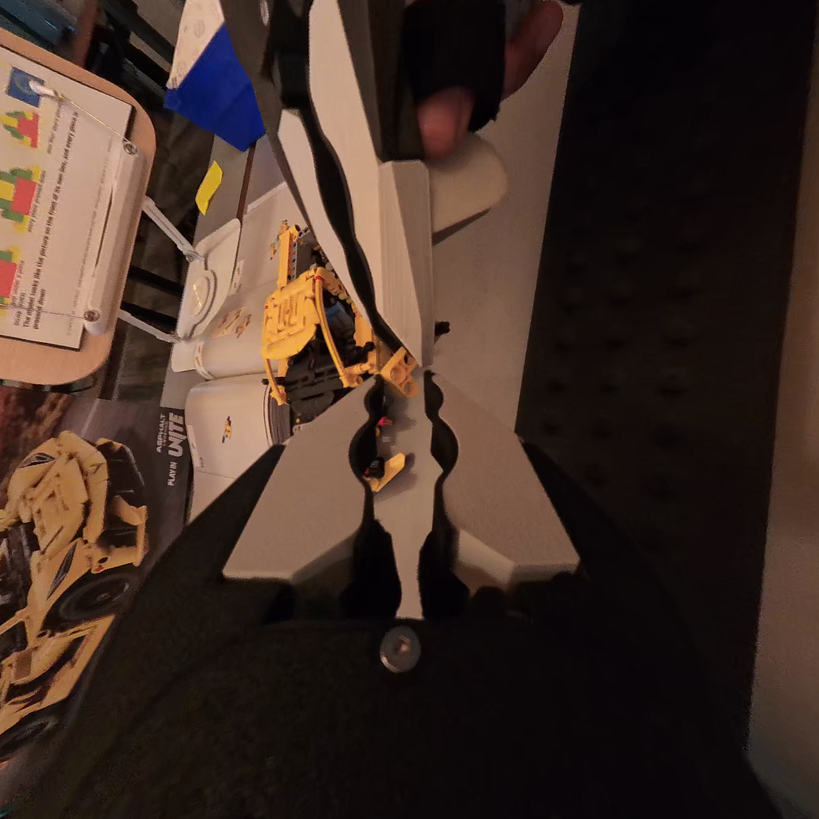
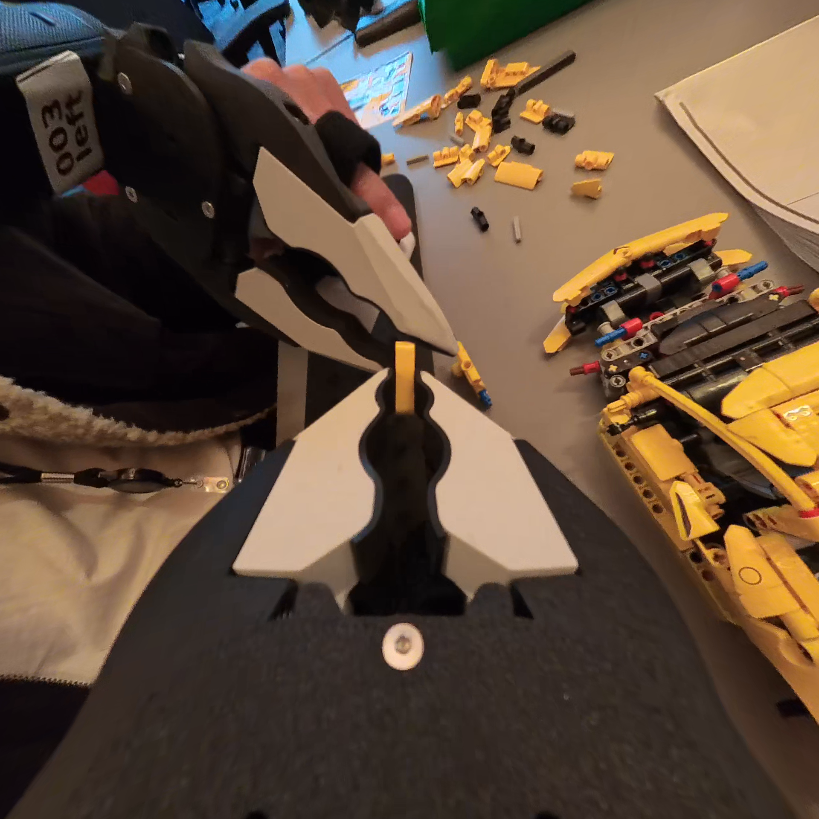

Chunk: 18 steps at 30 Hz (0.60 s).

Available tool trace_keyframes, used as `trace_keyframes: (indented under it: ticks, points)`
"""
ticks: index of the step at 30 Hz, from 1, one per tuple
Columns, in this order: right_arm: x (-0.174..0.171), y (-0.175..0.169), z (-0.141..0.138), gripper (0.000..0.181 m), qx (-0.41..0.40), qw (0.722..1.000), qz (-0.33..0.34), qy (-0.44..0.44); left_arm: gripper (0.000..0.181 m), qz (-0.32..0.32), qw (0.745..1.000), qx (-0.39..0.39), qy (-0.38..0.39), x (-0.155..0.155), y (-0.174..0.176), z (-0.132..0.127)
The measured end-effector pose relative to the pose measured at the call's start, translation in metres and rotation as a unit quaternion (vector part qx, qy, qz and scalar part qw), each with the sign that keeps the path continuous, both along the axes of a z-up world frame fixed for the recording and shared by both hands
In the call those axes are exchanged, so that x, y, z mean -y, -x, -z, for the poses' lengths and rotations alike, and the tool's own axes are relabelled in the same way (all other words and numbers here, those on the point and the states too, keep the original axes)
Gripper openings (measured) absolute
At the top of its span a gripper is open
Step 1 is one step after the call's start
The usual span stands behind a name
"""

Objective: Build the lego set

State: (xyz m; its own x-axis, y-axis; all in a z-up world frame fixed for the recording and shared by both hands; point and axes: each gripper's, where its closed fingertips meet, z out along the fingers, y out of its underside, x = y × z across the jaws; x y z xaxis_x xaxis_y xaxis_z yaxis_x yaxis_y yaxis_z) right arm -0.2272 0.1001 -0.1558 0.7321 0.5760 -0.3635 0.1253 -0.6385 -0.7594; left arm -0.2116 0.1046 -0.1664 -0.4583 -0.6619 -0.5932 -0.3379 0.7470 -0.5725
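Right hand-held gripper (image 2: 404, 376) clamps a yellow piece (image 2: 404, 381). Left hand-held gripper (image 2: 436, 348), tips slightly apart, meets it. Yellow car model (image 2: 709, 443) sits right on the tabletop (image 2: 509, 274).

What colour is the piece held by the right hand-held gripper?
Yellow: the piece sits between the right hand-held gripper fingers, clearest in the right wrist view.

Grey tabletop (image 2: 509, 283) ahead of right gripper, warm dim light; tan-edged board on stand (image 1: 133, 221) left of left gripper.
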Motion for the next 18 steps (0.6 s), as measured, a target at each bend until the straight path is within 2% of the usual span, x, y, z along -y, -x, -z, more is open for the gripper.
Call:
trace_keyframes:
  ticks: [3, 7, 9, 10, 12, 13, 14, 16, 18]
  points:
    - [0.000, -0.002, 0.000, 0.007, 0.006, 1.000, 0.006, 0.003, 0.013, -0.008, 1.000, 0.013, -0.015, -0.001, -0.003, -0.001]
    - [-0.002, -0.006, -0.003, 0.007, -0.015, 1.000, 0.016, -0.017, 0.010, -0.027, 0.999, 0.023, 0.027, -0.002, -0.007, -0.005]
    - [-0.004, -0.009, -0.010, 0.009, -0.030, 0.998, 0.022, -0.046, 0.010, -0.036, 0.996, 0.031, 0.080, -0.003, -0.010, -0.009]
    - [-0.005, -0.011, -0.015, 0.017, -0.036, 0.997, 0.027, -0.070, 0.009, -0.046, 0.991, 0.041, 0.115, -0.005, -0.013, -0.013]
    - [-0.007, -0.019, -0.030, 0.029, -0.042, 0.989, 0.037, -0.140, 0.010, -0.055, 0.971, 0.052, 0.227, -0.006, -0.016, -0.022]
    - [-0.008, -0.022, -0.040, 0.031, -0.042, 0.980, 0.040, -0.192, 0.010, -0.063, 0.949, 0.064, 0.302, -0.008, -0.018, -0.031]
    - [-0.008, -0.026, -0.052, 0.031, -0.039, 0.968, 0.048, -0.245, 0.009, -0.064, 0.916, 0.073, 0.390, -0.008, -0.019, -0.041]
    - [-0.009, -0.029, -0.071, 0.032, -0.029, 0.939, 0.068, -0.336, 0.009, -0.028, 0.821, 0.065, 0.567, -0.002, -0.016, -0.063]
    - [-0.010, -0.027, -0.082, 0.032, -0.016, 0.917, 0.083, -0.390, 0.009, 0.009, 0.732, 0.059, 0.678, -0.001, -0.012, -0.078]
